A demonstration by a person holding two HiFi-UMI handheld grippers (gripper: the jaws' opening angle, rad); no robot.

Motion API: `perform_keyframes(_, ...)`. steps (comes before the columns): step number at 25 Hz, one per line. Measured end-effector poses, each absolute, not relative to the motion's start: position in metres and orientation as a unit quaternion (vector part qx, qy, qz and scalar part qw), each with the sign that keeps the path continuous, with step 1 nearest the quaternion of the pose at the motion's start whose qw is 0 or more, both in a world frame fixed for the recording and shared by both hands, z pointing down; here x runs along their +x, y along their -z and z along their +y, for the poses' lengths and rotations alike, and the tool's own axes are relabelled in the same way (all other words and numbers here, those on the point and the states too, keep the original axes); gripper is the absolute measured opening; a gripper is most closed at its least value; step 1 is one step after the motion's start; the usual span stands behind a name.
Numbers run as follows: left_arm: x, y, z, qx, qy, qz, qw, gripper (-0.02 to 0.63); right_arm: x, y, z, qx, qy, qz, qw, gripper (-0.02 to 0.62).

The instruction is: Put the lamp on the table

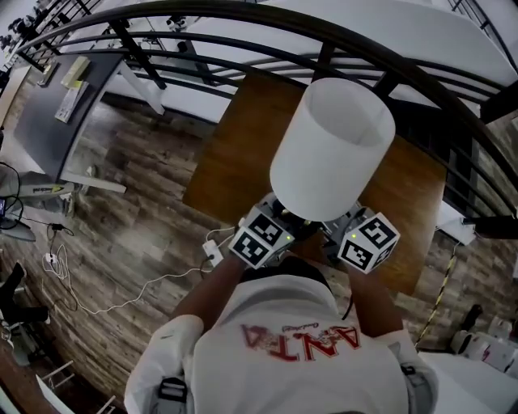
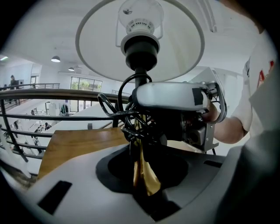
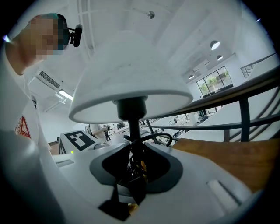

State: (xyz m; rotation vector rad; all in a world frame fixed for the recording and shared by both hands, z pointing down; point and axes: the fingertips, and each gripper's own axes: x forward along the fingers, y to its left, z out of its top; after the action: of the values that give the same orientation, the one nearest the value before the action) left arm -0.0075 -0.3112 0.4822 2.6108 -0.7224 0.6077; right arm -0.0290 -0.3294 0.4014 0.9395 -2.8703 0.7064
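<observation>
The lamp has a white drum shade [image 1: 332, 149], a black socket [image 2: 140, 46] and a thin gold stem [image 2: 142, 168] with a black cord [image 2: 113, 109] coiled round it. It hangs upright over the near edge of the wooden table [image 1: 235, 154]. My left gripper [image 1: 293, 225] is shut on the stem from the left, and the right gripper [image 1: 328, 228] is shut on it from the right, both just under the shade. In the left gripper view the stem stands between the jaws of my left gripper [image 2: 142, 175]. The right gripper [image 3: 133, 175] clasps stem and cord. The lamp's base is hidden.
A black metal railing [image 1: 243, 16] curves along the table's far side, with a drop beyond it. Wood flooring [image 1: 121, 226] lies to the left, with a white power strip [image 1: 212, 252] and its cable. A grey desk [image 1: 57, 105] stands far left.
</observation>
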Motion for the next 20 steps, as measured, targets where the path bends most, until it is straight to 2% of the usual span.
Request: perform_keyframes(20, 0.078, -0.562, -0.511, 0.944, -0.218, -0.208, 0.136, 0.103, 0.058, -0.479, -0.527, 0.343, -0.215, -0.914, -0.006, 0.101)
